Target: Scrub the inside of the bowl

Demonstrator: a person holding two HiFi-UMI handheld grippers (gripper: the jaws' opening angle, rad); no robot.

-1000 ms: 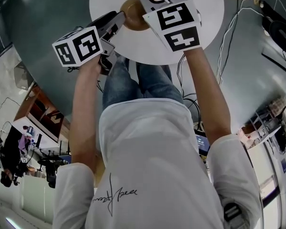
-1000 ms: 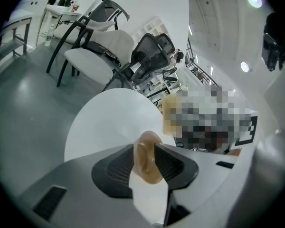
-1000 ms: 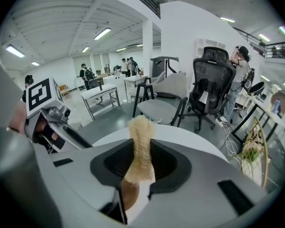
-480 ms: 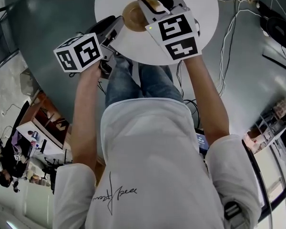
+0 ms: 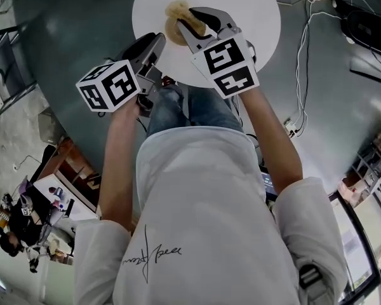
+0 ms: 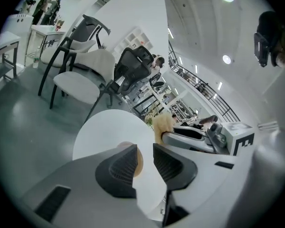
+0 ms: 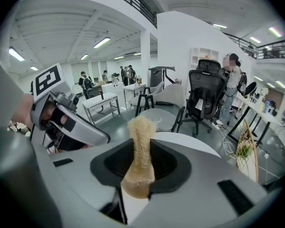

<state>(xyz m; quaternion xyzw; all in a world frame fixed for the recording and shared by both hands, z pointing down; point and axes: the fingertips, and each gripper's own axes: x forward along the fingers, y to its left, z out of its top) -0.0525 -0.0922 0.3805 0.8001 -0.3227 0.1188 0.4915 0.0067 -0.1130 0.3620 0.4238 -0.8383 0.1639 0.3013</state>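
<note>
A small brown wooden bowl [image 5: 172,34] stands on the round white table [image 5: 254,18], mostly hidden behind the right gripper. My right gripper [image 5: 189,23] hangs above it, shut on a tan loofah scrubber [image 5: 176,9] that sticks up between its jaws [image 7: 140,146]. My left gripper [image 5: 156,43] is raised beside the bowl, apart from it. Its jaws have just been closing a little, but they still stand open with nothing between them. In the left gripper view only a sliver of the bowl [image 6: 139,161] shows past the left gripper [image 6: 145,158].
The table is bare apart from the bowl. Cables [image 5: 301,56] run over the grey floor to its right. Chairs [image 6: 80,75] and an office chair [image 7: 206,96] stand beyond the table, and people are further off in the room.
Both grippers have risen above the table. The left gripper, which was at the bowl's rim, has come away from it. The right gripper still carries the scrubber.
</note>
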